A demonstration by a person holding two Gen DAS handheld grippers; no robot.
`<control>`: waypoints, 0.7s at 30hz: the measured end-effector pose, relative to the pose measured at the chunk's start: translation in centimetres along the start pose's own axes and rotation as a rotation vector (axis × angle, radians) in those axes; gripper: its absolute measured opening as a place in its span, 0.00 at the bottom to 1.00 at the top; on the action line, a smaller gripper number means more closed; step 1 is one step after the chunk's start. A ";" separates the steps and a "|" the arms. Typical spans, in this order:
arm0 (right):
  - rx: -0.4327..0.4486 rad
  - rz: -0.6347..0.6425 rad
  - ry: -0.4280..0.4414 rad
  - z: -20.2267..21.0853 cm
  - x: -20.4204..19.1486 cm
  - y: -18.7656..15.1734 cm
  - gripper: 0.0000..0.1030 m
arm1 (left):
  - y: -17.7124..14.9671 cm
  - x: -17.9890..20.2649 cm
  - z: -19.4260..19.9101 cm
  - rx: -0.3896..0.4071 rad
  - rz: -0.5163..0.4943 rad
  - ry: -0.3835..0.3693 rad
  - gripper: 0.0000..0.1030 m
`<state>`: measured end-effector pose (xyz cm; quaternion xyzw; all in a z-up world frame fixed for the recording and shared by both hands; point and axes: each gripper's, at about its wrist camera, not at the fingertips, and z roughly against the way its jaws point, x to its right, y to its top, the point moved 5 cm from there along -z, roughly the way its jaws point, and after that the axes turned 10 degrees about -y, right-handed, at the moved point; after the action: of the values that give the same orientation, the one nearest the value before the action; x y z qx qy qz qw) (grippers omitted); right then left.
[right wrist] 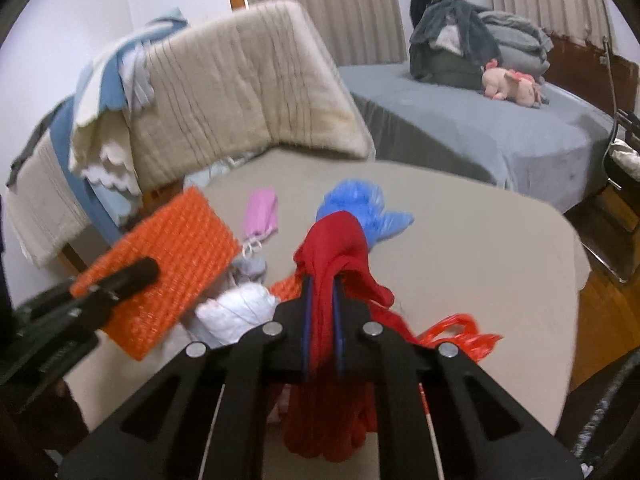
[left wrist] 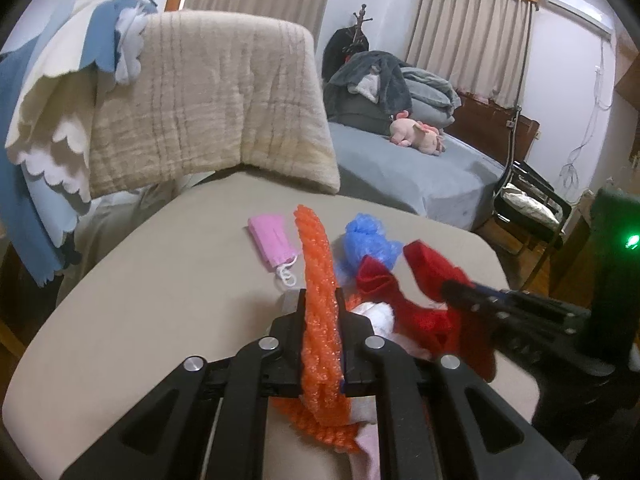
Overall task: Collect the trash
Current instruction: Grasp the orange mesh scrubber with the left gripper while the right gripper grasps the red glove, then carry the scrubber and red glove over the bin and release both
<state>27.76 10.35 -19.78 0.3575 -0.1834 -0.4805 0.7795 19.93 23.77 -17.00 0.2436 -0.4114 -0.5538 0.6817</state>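
My left gripper [left wrist: 320,300] is shut on an orange foam net [left wrist: 318,280] and holds it above the beige table [left wrist: 140,300]. My right gripper [right wrist: 322,284] is shut on a red plastic bag [right wrist: 332,248]. The red bag [left wrist: 424,276] and right gripper [left wrist: 472,298] show at the right of the left wrist view. The orange net [right wrist: 160,272] and left gripper [right wrist: 132,276] show at the left of the right wrist view. On the table lie a pink mask [left wrist: 272,240], a blue plastic bag [left wrist: 368,240] and a white crumpled tissue [right wrist: 236,312].
A chair back draped with a beige quilt [left wrist: 208,100] and blue-white cloth [left wrist: 52,120] stands behind the table. A grey bed [left wrist: 420,168] with a pink plush toy [left wrist: 416,136] lies to the right. Red plastic scraps [right wrist: 460,332] lie near the table's right edge.
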 end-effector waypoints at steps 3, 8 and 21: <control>0.037 -0.003 0.006 2.0 0.5 1.0 0.08 | 0.7 0.9 0.5 0.011 -0.006 -0.011 0.11; 0.076 -0.006 0.007 5.0 1.5 1.7 0.08 | 1.4 3.0 1.4 0.020 -0.026 -0.027 0.11; 0.129 -0.042 -0.045 10.7 4.6 1.4 0.08 | 1.7 8.5 3.2 0.031 -0.060 -0.077 0.11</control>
<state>24.07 2.62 -11.77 0.3998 -0.2240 -0.4917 0.7404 18.64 16.46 -11.43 0.2447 -0.4385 -0.5764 0.6446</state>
